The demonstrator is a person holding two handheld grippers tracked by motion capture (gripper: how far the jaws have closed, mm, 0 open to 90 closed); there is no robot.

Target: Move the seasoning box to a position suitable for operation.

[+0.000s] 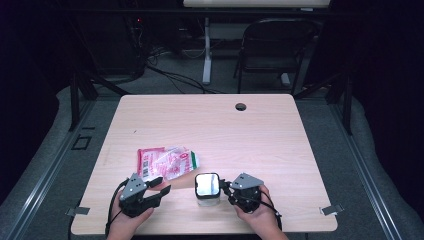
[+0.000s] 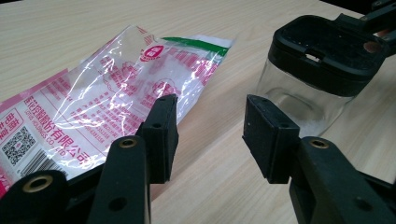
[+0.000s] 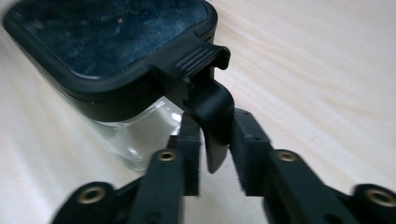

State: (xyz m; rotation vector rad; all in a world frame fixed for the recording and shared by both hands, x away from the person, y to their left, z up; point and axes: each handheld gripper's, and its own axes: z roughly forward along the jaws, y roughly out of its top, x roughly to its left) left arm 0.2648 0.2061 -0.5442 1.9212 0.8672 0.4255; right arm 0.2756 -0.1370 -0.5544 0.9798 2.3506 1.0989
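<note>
A clear square jar (image 1: 207, 189) with a black hinged lid (image 3: 112, 42) stands near the table's front edge. Its black latch (image 3: 210, 98) hangs down the side that faces my right gripper (image 3: 215, 140). The jaws flank that latch closely, with a thin gap showing beside its lower tongue. In the high view my right gripper (image 1: 223, 189) sits just right of the jar. A crinkled clear plastic bag (image 2: 116, 93) with pink print lies flat to the jar's left. My left gripper (image 2: 210, 126) is open over bare wood between bag and jar (image 2: 322, 70), its left pad by the bag's edge.
The wooden table (image 1: 210, 125) has a small round hole (image 1: 240, 106) near its far edge. A folding chair (image 1: 272, 45) and cables stand on the floor beyond the table. Both hands rest at the front edge.
</note>
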